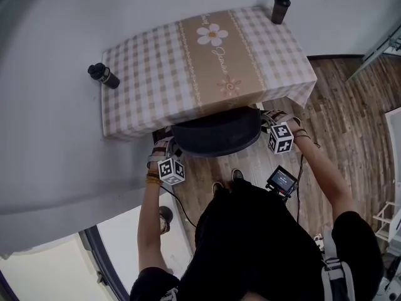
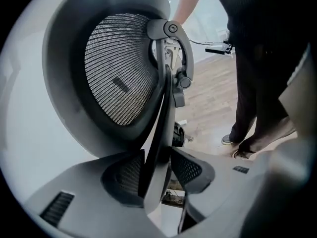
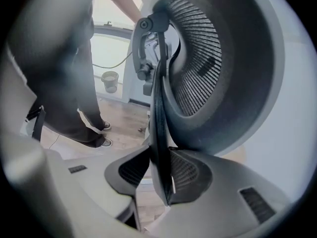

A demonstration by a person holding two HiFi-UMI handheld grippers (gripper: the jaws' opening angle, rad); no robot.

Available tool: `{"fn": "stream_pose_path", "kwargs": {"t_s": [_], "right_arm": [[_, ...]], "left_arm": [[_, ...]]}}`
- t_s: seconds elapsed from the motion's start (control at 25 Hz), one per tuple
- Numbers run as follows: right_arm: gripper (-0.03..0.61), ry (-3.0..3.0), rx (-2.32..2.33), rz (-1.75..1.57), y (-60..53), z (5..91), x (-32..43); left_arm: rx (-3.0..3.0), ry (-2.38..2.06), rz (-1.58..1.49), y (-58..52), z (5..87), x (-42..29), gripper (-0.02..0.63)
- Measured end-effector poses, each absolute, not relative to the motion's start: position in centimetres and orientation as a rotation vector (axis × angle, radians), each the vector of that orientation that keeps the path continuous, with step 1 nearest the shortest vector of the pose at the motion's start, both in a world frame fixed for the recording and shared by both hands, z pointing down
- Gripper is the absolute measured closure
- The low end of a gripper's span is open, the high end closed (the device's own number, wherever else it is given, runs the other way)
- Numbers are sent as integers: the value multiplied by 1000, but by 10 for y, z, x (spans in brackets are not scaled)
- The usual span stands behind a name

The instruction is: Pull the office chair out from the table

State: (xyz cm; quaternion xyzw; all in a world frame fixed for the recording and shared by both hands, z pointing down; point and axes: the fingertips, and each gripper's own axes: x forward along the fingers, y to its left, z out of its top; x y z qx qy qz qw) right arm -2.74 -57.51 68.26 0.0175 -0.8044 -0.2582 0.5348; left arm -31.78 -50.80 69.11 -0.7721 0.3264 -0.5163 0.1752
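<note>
Left hand-held gripper [image 1: 163, 147] and right hand-held gripper [image 1: 267, 119] clamp the office chair [image 1: 216, 132] by its back rim, eight and two o'clock; draw both evenly toward six.

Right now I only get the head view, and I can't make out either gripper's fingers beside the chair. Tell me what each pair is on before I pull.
Observer: In the left gripper view, the left gripper has its fingers pressed on a thin dark edge of the chair, one on each face.
Operator: Now report the right one.
Observer: The right gripper pinches a thin dark edge on its own side the same way, with a finger against each face.
Operator: Say what lies just past the fingers.
Observer: A rounded mesh panel in a smooth grey rim. The fingers hold the thin edge, not the mesh.
</note>
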Motion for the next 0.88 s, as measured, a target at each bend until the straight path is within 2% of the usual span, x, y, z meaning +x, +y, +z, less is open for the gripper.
{"fn": "stream_pose_path", "kwargs": {"t_s": [0.88], "right_arm": [[459, -1883, 72, -536, -569, 687, -26]], "left_arm": [[-2250, 831, -1482, -501, 694, -315, 459]]}}
